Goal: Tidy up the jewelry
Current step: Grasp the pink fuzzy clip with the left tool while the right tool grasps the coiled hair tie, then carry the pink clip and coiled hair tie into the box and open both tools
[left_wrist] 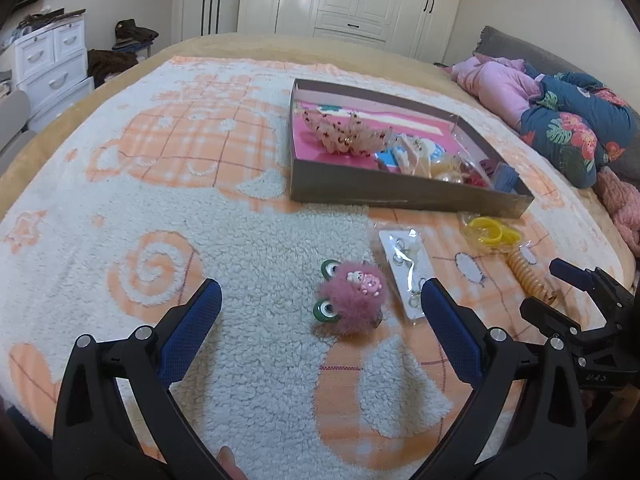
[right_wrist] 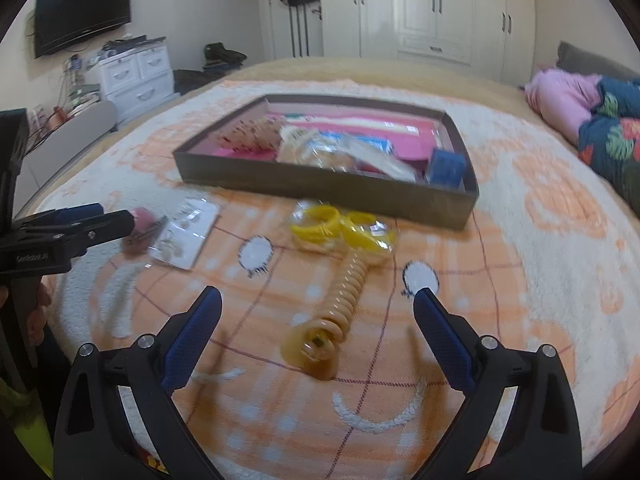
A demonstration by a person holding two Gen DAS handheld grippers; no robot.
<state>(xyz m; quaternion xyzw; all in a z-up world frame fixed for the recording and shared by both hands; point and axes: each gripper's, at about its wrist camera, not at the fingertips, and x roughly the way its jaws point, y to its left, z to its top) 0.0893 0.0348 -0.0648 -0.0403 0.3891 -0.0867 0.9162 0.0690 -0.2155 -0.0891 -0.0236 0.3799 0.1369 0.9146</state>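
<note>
- Jewelry lies spread on a fleecy white-and-orange blanket (left_wrist: 248, 248) over the bed, part of it already in a shallow brown box (left_wrist: 400, 194) with a pink floor.
- In the box we see a speckled peach hair bow (left_wrist: 344, 134) and a heap of small packets toward its right end.
- Just in front of the box we see yellow bangles (right_wrist: 320, 222) in clear wrap, touching a coiled orange hair tie (right_wrist: 344, 300).
- To the left sit a card of earrings (left_wrist: 404, 268) in a clear sleeve and, beside it, a fluffy pink pompom clip (left_wrist: 352, 300) with green frog eyes.
- Our left gripper (left_wrist: 322, 300) hovers low over the blanket, fingers spread wide on either side of the pompom clip, gripping nothing.
- Our right gripper (right_wrist: 316, 308) hangs over the hair tie, its jaws likewise spread and empty.
</note>
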